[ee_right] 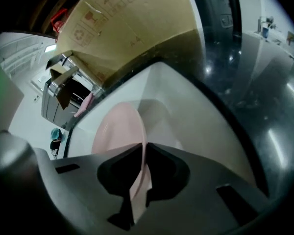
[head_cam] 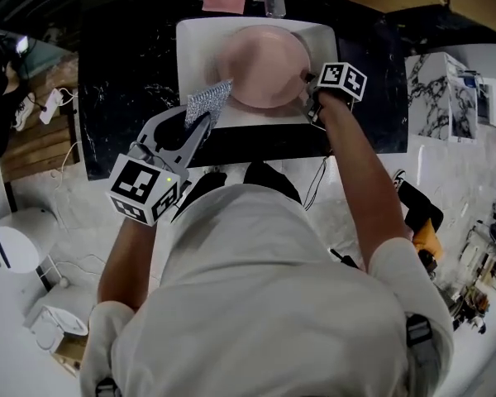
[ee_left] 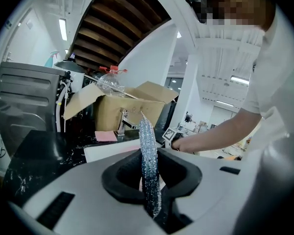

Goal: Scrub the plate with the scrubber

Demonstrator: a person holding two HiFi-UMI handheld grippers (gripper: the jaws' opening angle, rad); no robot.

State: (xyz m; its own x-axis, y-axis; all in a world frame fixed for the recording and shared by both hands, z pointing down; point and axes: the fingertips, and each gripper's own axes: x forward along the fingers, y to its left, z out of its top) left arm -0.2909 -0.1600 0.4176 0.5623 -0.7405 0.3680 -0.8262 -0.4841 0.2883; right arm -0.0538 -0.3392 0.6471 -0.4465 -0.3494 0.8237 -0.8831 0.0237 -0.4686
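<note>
Black counter (head_cam: 124, 98), sink (head_cam: 190, 52), pink plate (head_cam: 264, 64) inside

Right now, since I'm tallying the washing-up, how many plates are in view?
1. The plate is over the sink, its right edge clamped in the right gripper. No other shows, though the person hides the near edge of the counter.

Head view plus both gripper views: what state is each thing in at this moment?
plate: gripped at its right rim, over the sink.
scrubber: clamped, at the plate's left edge.
left gripper: fingers shut on the scrubber.
right gripper: fingers shut on the plate.
cardboard box: flaps open.
</note>
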